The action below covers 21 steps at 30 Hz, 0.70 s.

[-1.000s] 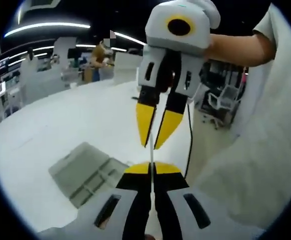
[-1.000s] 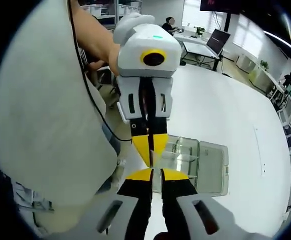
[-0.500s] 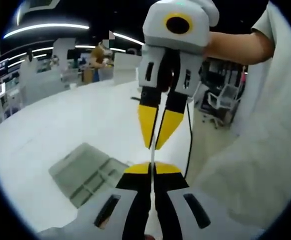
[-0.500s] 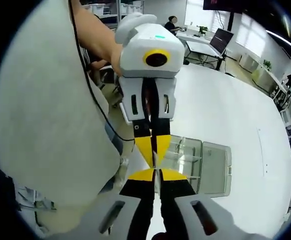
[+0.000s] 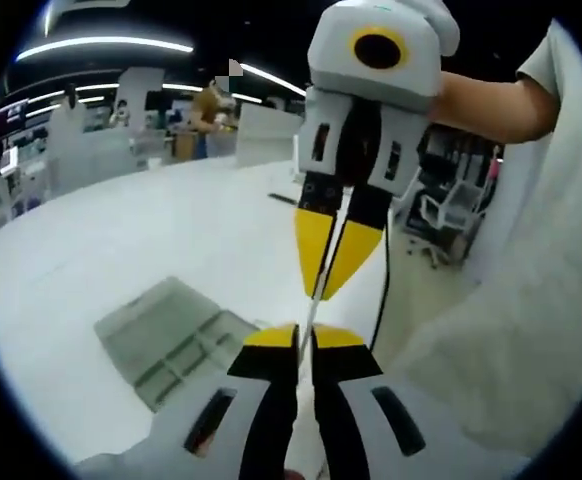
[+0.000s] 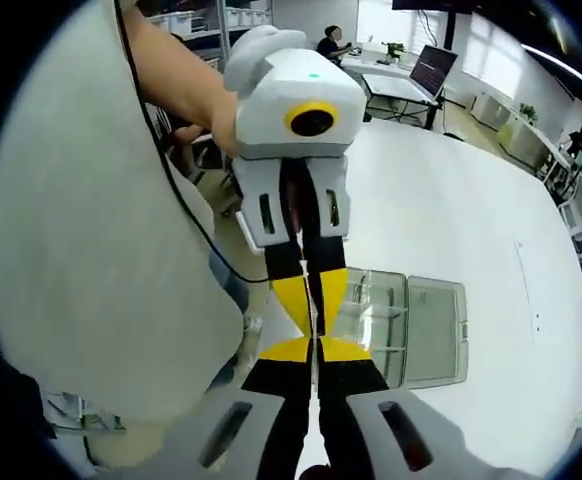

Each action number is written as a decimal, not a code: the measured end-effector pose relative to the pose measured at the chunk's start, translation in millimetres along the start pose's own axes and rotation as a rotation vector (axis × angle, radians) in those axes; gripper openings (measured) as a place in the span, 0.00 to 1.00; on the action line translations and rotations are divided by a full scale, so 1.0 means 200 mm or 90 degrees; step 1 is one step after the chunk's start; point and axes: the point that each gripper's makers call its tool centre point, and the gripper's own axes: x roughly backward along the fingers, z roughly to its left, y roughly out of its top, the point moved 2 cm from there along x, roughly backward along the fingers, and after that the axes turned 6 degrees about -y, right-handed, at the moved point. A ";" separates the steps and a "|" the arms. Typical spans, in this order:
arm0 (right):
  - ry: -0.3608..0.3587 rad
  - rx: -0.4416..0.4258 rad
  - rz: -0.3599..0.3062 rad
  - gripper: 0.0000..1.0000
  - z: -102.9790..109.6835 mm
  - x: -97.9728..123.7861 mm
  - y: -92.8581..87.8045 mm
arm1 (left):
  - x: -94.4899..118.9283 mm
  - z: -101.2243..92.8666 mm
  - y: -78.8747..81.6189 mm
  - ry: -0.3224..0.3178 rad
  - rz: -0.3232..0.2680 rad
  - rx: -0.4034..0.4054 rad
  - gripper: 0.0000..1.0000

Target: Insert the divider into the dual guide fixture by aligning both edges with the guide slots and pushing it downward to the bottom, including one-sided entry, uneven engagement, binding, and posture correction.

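In the left gripper view, the left hand-held gripper (image 5: 304, 338) rises from the bottom with its two yellow-tipped jaws pressed nearly together. A thin pale sheet, the divider (image 5: 313, 312), stands edge-on between them, so only its narrow edge can be seen. The right hand-held gripper (image 5: 326, 290) comes down from the top of this view, facing the left one, and its jaws are also closed onto the same thin edge. The two tools meet tip to tip, very near each other, with the divider held between them above the white tabletop (image 5: 151, 230).

The fixture (image 5: 171, 340), a grey-green flat tray with several ribs and slots, lies on the tabletop to the left of the jaws in this view. The divider is above and beside it, not in its slots.

In the right gripper view, the right hand-held gripper (image 6: 314, 347) shows its jaws closed on the divider (image 6: 316, 322), and the left hand-held gripper (image 6: 312, 305) points down toward it from above, gripping the same piece. The fixture (image 6: 411, 330) lies behind the jaws on the tabletop (image 6: 451, 210), and here it looks partly clear with a lid-like panel on one side. A person's bare forearm (image 6: 176, 75) holds the left tool, and a pale garment (image 6: 91, 250) covers the left part of this view. A black cable (image 6: 186, 210) hangs along the garment.
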 end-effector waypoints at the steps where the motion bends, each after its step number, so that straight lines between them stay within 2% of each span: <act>1: 0.000 -0.013 0.004 0.00 0.00 0.00 0.00 | 0.00 0.00 0.00 0.001 0.000 -0.001 0.02; 3: 0.001 -0.018 0.004 0.00 -0.01 0.00 0.00 | 0.00 0.01 0.00 0.005 0.001 -0.012 0.02; 5: 0.004 -0.047 0.008 0.00 -0.01 0.00 0.00 | 0.00 0.01 0.00 0.007 0.001 -0.014 0.03; 11: 0.001 -0.066 0.009 0.00 -0.02 0.00 0.01 | 0.00 0.02 -0.01 0.018 0.005 -0.022 0.05; 21: 0.009 -0.165 0.009 0.00 -0.05 0.01 0.01 | -0.01 0.03 -0.02 0.032 0.014 -0.022 0.08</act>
